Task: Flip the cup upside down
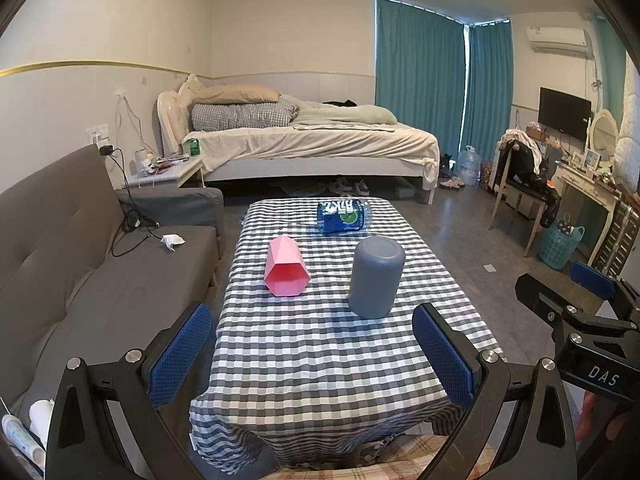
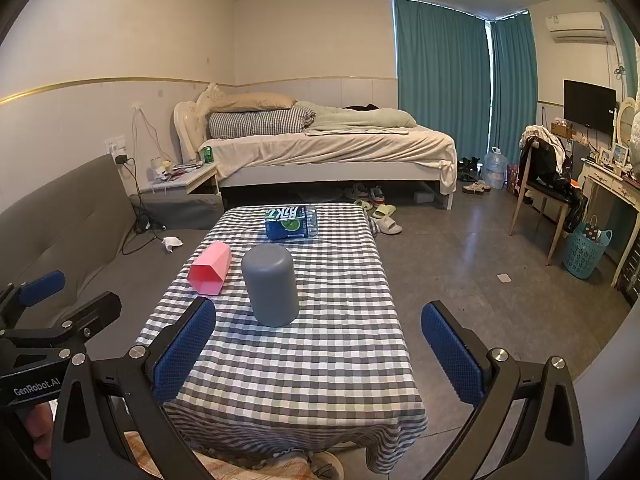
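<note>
I hold both grippers back at the table's [image 1: 320, 364] near edge, jaws spread wide and empty — left gripper [image 1: 312, 354], right gripper [image 2: 320, 354]. The grey cup [image 1: 375, 277] stands mouth-down mid-table; the pink cup [image 1: 286, 267] lies on its side beside it. I judge pink is next — reach, grip, upend.

Near half of checkered table [image 1: 320, 364] bare, open approach from front. Grey cup [image 1: 375, 277] upside down mid-table, pink cup [image 1: 286, 266] on its side just left, clear gap between them. Blue bottle pack [image 1: 343, 216] at far edge, well behind both. Sofa [image 1: 100, 280] crowds table's left side; bare floor right
</note>
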